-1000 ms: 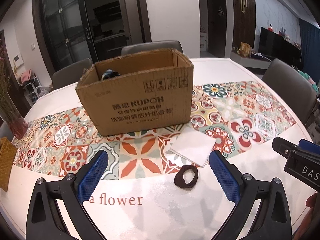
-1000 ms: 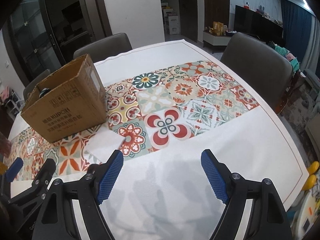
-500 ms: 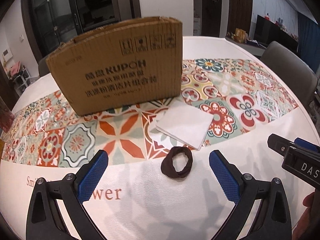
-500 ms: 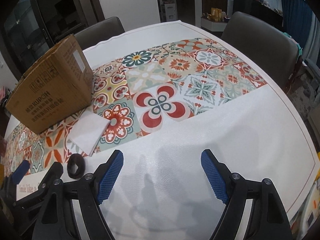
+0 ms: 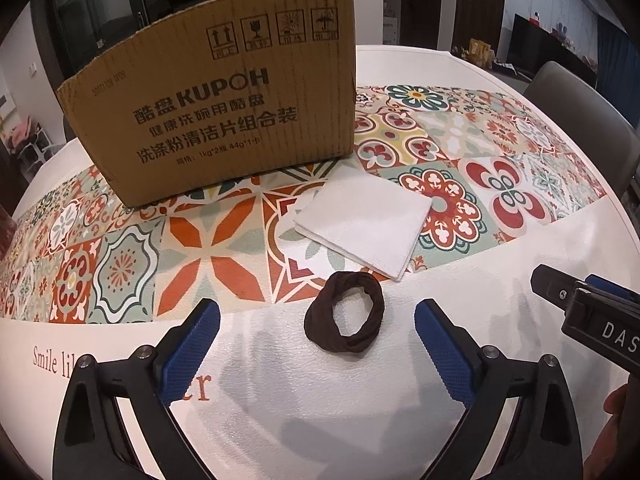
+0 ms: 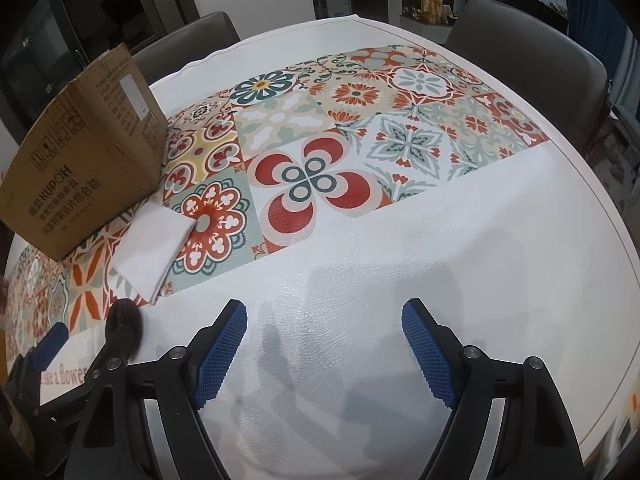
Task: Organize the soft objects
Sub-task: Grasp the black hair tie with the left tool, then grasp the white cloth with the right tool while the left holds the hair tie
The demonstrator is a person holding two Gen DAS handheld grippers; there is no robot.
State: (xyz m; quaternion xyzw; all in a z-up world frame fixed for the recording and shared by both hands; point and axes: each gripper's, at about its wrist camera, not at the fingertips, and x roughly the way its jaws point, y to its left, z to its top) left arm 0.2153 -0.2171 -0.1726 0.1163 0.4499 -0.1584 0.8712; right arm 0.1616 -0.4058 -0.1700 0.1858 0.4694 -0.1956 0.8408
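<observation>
Hovering: left gripper (image 5: 317,344) jaws wide, empty | dark brown hair scrunchie (image 5: 344,317) flat on white tablecloth (image 5: 320,400) between the blue pads, untouched | folded white cloth (image 5: 366,222) at 12 o'clock, just beyond | KUPOH cardboard box (image 5: 224,108) at 11 o'clock, upright | right gripper (image 6: 324,348) wide, empty over bare tablecloth.

The left gripper (image 5: 317,344) points down at a slant, and its blue jaws stand wide apart with nothing in them. The right gripper (image 6: 325,346) is just beside it, tilted down too, jaws wide and empty.
</observation>
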